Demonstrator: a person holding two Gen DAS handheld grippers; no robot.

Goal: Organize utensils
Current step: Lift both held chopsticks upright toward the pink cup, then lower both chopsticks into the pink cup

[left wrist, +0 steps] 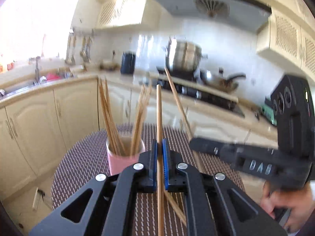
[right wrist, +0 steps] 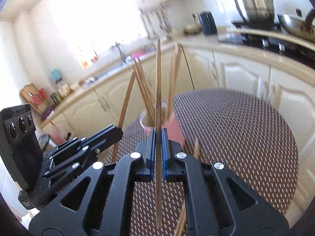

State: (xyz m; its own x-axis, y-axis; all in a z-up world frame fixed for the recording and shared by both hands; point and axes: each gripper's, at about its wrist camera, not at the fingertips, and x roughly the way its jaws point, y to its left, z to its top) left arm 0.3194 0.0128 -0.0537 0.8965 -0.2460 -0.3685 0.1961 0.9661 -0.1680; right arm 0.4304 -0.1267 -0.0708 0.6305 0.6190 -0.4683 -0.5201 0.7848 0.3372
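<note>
Left gripper (left wrist: 159, 149) around chopstick (left wrist: 159, 106)

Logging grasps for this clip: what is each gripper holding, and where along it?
Left gripper and right gripper each clamp one chopstick mid-shaft.

Little legible. On the black arm of the right tool (left wrist: 196, 144), seen from the left wrist view, pale raised letters, blurred and seemingly reversed, roughly "DAB"; reading unsure. Atop the left tool's (right wrist: 116, 132) camera housing, a faint embossed strip, too small to read.
</note>
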